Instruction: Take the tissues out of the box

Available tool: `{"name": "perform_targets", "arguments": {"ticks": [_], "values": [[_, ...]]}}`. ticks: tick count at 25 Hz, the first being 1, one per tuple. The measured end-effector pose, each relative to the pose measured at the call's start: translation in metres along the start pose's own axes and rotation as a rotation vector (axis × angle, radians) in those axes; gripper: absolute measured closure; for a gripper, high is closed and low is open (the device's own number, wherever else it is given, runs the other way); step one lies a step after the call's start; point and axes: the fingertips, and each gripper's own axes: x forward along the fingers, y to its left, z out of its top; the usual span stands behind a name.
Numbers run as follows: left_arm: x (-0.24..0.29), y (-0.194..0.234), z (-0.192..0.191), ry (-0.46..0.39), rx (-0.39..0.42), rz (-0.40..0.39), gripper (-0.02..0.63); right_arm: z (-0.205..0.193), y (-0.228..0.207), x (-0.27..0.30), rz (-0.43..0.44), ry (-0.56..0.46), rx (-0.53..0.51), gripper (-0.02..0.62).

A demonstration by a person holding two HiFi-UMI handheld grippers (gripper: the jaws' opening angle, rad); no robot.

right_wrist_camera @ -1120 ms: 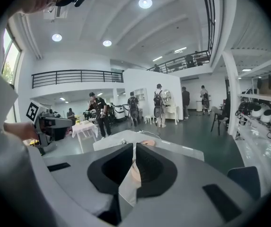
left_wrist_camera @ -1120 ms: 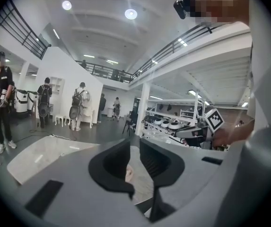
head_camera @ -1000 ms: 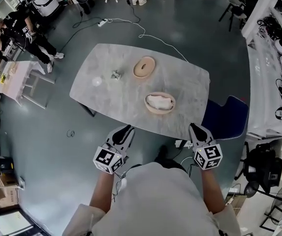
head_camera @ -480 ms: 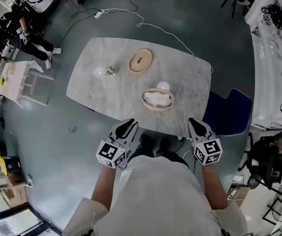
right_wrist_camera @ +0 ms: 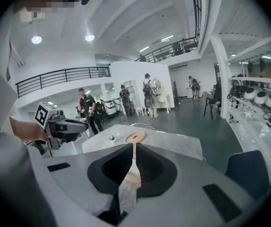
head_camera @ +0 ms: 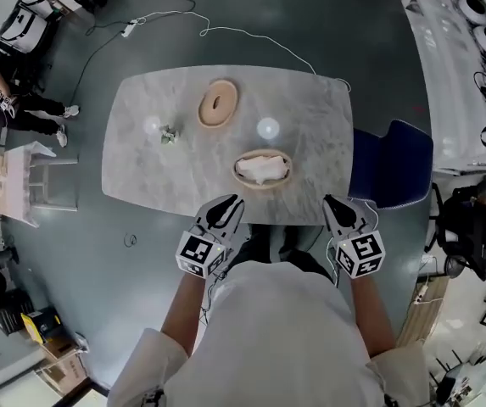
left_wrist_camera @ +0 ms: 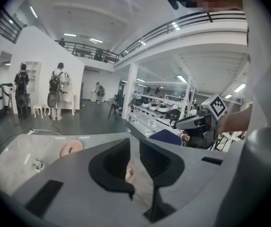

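A round wooden tissue box (head_camera: 262, 168) with white tissue showing in its top stands near the marble table's (head_camera: 141, 176) front edge. A strip of the box shows between the jaws in the left gripper view (left_wrist_camera: 130, 173) and the right gripper view (right_wrist_camera: 133, 171). My left gripper (head_camera: 226, 202) hangs over the table's near edge, left of the box, its jaws a narrow gap apart and empty. My right gripper (head_camera: 332, 200) is at the edge right of the box, its jaws together and empty. Neither touches the box.
A wooden ring-shaped lid (head_camera: 217, 104) lies at the table's far side and a small crumpled scrap (head_camera: 168, 134) lies at its left. A blue chair (head_camera: 391, 172) stands at the right end. A white cable (head_camera: 251, 36) runs over the floor beyond. People stand far off.
The table has drawn nearer and squared up in the head view. Both grippers now reach its near edge, one on each side of the tissue box. Their jaws look unchanged.
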Motion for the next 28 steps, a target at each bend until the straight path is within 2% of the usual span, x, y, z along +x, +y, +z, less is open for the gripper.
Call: {"name": "perform_targets", "arguments": {"ticks": [4,10,18,28], "values": [[0.035,0.015,-0.013,0.064,0.031,-0.077,0.537,-0.006,-0.007,0.011,-0.05,0.016,0.031,0.554],[0.08,0.035,-0.032,0.169,0.123,-0.205,0.537,-0.007,-0.004,0.032,-0.113,0.036,0.074,0.554],[0.148,0.042,-0.094,0.363,0.285,-0.341,0.534,-0.036,-0.008,0.053,-0.147,0.091,0.118,0.554],[0.202,0.04,-0.177,0.594,0.44,-0.443,0.532,-0.058,-0.012,0.065,-0.17,0.126,0.169,0.554]]}}
